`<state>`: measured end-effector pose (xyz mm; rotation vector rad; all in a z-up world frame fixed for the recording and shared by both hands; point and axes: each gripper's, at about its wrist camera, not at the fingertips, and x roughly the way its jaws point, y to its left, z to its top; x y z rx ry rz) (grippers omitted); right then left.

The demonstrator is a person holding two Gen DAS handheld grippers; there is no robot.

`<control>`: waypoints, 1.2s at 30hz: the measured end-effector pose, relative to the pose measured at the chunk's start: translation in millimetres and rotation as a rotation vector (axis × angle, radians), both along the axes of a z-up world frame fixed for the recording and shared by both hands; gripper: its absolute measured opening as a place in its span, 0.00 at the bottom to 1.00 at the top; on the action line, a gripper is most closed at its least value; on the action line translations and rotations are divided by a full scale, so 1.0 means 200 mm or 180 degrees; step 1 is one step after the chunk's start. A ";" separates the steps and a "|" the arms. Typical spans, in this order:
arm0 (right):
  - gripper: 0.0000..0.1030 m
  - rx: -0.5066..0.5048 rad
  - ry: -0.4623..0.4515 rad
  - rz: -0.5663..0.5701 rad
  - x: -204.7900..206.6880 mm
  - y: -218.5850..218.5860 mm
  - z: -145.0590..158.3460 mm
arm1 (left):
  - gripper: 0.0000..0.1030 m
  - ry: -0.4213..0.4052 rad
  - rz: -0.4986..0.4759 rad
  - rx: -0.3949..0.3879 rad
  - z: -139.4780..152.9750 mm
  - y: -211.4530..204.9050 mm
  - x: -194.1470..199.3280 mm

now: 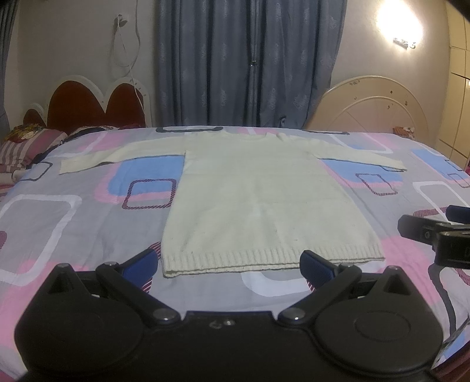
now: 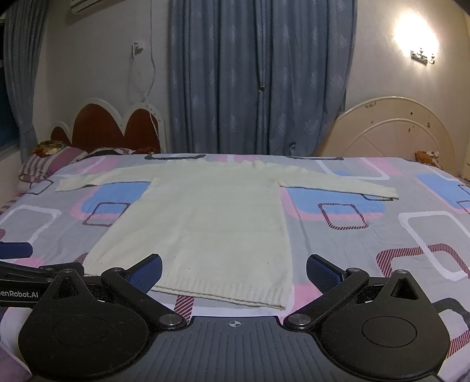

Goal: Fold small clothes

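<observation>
Jaws of both grippers wide apart, empty, just short of flat sweater (image 1: 258,194) hem.

Likely a home bedroom: bed (image 2: 382,235), headboard (image 2: 111,126), curtains (image 2: 258,76).

Sweater (image 1: 249,194) spread flat on the bed (image 1: 73,223), hem near, neck far, one sleeve out to the left, one to the right. Left gripper (image 1: 229,264) near the hem, fingers wide apart, straddling it. Right gripper (image 2: 234,270) just right of the left one, also spread, at the hem's right corner. Pillows (image 1: 26,147) at far left. Behind them a headboard (image 1: 88,102). Curtain (image 1: 249,64) behind the bed, centre. Lamp (image 1: 402,20) on the wall, far right.
</observation>
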<state>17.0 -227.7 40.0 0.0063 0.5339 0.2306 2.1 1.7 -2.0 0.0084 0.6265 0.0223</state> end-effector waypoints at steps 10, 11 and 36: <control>1.00 -0.0001 0.0002 0.0002 0.00 0.00 0.00 | 1.00 0.0003 0.0010 -0.0005 0.00 0.01 0.00; 1.00 -0.0002 0.0003 0.0002 0.00 0.00 0.00 | 1.00 0.0002 0.0012 -0.0004 0.00 0.01 0.00; 1.00 -0.0008 0.0032 0.0002 0.01 0.02 0.00 | 1.00 0.0050 0.0042 -0.0101 -0.01 0.04 0.02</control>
